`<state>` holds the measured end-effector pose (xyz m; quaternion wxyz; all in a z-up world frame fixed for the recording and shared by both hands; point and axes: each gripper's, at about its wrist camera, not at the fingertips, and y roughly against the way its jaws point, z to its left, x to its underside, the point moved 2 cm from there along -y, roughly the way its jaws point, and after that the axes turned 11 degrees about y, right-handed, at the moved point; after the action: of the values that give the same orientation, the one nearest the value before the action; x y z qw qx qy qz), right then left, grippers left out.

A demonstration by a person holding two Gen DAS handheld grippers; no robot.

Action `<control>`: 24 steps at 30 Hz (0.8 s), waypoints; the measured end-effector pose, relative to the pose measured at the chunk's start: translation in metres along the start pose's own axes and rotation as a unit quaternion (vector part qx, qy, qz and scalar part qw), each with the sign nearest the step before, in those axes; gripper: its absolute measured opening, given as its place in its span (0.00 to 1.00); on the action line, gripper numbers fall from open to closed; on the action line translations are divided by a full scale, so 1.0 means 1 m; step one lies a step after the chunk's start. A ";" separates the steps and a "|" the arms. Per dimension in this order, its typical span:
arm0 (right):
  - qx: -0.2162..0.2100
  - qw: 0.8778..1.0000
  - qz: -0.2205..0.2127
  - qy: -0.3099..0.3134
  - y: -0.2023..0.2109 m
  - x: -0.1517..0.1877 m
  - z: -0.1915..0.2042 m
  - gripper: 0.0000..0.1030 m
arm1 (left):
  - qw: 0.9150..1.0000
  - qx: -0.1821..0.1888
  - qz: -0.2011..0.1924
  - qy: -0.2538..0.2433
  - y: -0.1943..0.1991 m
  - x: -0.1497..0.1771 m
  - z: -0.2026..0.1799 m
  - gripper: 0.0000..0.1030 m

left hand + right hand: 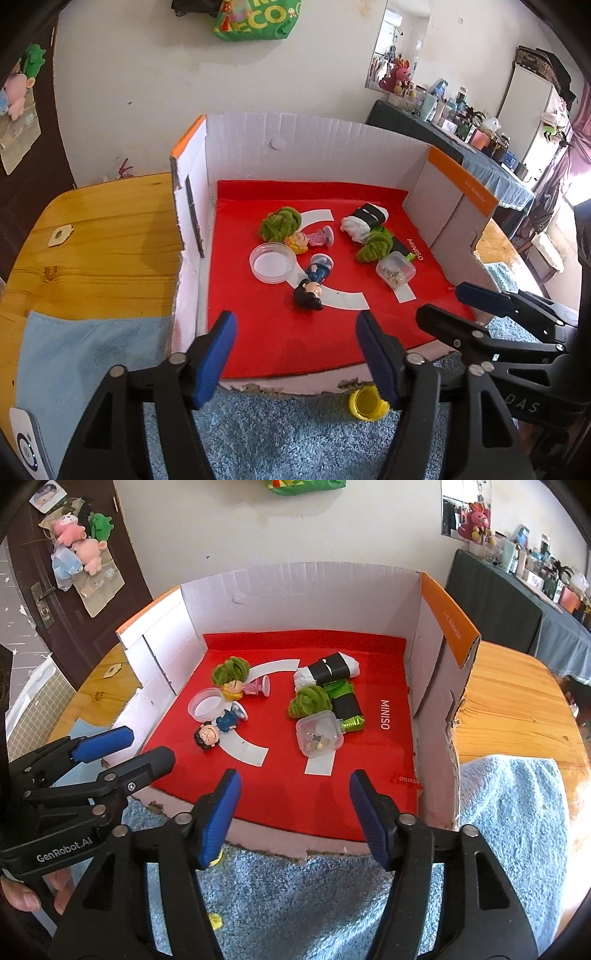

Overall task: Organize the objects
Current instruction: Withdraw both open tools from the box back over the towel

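Both grippers are held at the near edge of the open cardboard box [303, 602] with the red mat [280, 790]. Left gripper [295, 350] fingers open, nothing between them; right gripper [291, 812] likewise open and empty.

On the mat, left cluster: green pipe-cleaner ball [231, 670], clear round lid [207, 703], blonde pink-dress figurine [243, 688], dark-haired blue-suit figurine [216, 729]. Right cluster: black-and-white roll [328, 670], second green ball [310, 701], clear square container of small bits [319, 733], green-black packet [345, 707].

A yellow cap [367, 402] is seen outside the box on the blue towel. Judged: grouping mostly done; the cap is possibly left.

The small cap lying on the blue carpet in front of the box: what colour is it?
Yellow cap, best seen in the left wrist view.
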<state>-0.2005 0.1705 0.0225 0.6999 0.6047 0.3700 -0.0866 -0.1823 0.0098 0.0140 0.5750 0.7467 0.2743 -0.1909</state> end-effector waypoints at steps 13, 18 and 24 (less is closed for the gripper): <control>0.004 1.000 -0.014 0.002 0.022 0.012 0.006 0.69 | 1.000 -0.004 -0.011 -0.002 0.021 0.010 0.000 0.76; 0.007 1.000 -0.020 0.005 0.031 0.018 0.009 0.73 | 1.000 -0.005 -0.015 -0.002 0.029 0.016 0.001 0.79; 0.010 1.000 -0.026 0.006 0.042 0.024 0.013 0.77 | 1.000 -0.007 -0.018 -0.001 0.035 0.023 0.002 0.81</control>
<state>-0.1540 0.1771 0.0398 0.6892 0.6024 0.3887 -0.1050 -0.1424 0.0054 0.0263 0.5770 0.7375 0.2881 -0.2001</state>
